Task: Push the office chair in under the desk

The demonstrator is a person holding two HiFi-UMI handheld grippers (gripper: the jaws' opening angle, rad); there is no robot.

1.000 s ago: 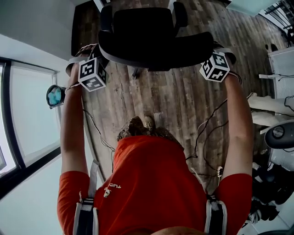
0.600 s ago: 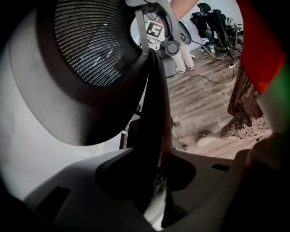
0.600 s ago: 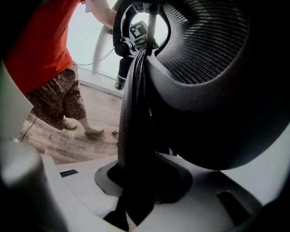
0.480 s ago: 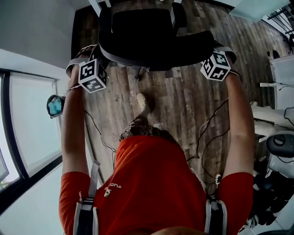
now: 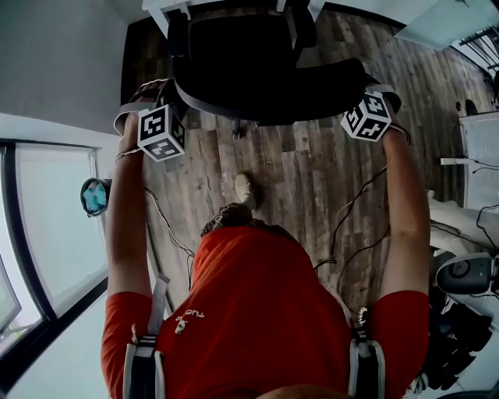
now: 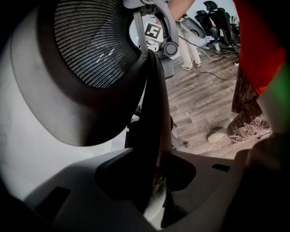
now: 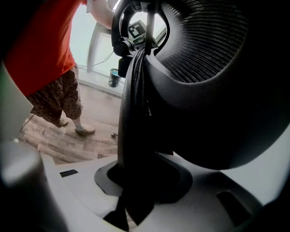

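The office chair (image 5: 265,70) is clamped by its backrest rim in the left gripper (image 6: 156,183) and the right gripper (image 7: 136,190), its seat front at the desk's (image 5: 160,6) near edge. The push is judged to be in hand, and an even, straight drive further under is called for.

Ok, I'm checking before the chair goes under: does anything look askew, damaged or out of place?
Nothing stands out. The office chair is upright, facing the desk, the left gripper and right gripper each clamped on an edge of its backrest. Loose cables hang over the floor.
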